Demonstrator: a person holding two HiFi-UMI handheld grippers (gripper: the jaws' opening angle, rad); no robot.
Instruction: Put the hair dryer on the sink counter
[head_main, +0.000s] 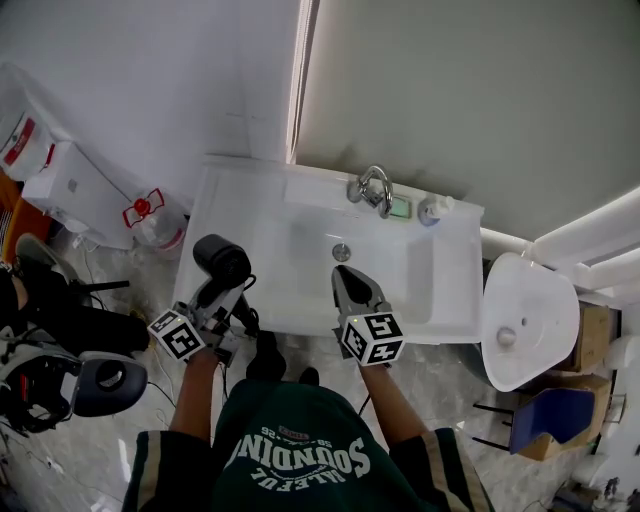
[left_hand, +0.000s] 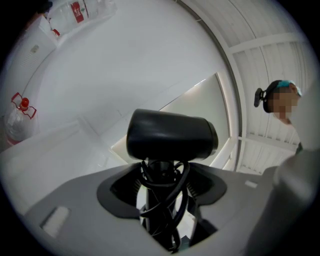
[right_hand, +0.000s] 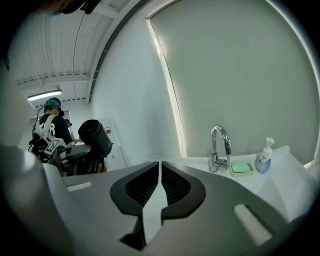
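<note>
Hair dryer (head_main: 221, 262) hangs over sink counter (head_main: 250, 215) by grey wall (head_main: 480, 90).

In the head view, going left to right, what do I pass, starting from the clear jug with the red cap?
clear jug → hair dryer → faucet → green soap dish → soap dispenser → white bowl-shaped fixture

matt hair dryer (head_main: 222, 260), glossy counter (head_main: 228, 205)
</note>
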